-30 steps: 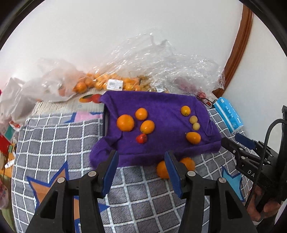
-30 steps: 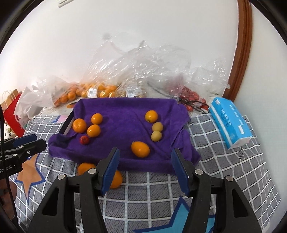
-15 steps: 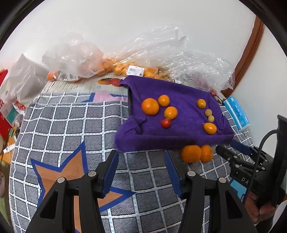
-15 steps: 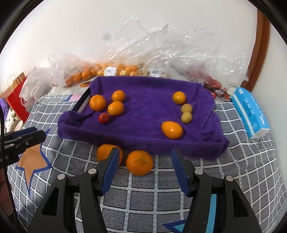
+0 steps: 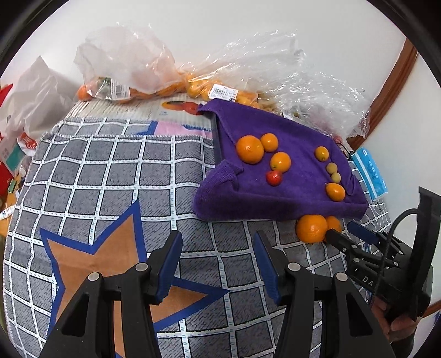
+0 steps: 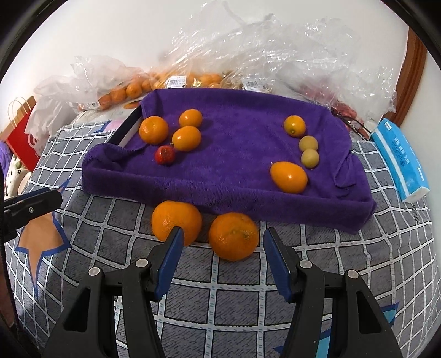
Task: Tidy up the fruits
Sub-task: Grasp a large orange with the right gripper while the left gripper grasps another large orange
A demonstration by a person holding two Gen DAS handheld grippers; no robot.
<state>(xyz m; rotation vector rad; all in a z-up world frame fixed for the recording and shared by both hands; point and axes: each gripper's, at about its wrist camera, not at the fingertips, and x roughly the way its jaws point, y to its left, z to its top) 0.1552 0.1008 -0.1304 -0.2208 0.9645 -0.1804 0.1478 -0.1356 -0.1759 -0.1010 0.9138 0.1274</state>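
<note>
Right gripper (image 6: 220,242) jaws apart, empty, framing the nearer round orange (image 6: 233,236) on the checked cloth; its neighbour orange (image 6: 176,221) risks being nudged away. Left gripper (image 5: 217,247) apart, empty.

You work in home room, likely living space, not lab or shop. Soft surface under grey checked blanket with orange star and blue outline (image 5: 115,170) serves as worktop. Purple terry towel (image 6: 237,132) spread over it holds loose fruit. Crumpled clear plastic grocery bags with price labels (image 6: 275,55) pile against plain white wall (image 5: 220,24). Blue tissue pack (image 6: 399,159) lies at right edge. Red paper shopping bag with white handles (image 6: 19,132) stands at left. Brown wooden door frame (image 5: 391,88) curves in corner.
</note>
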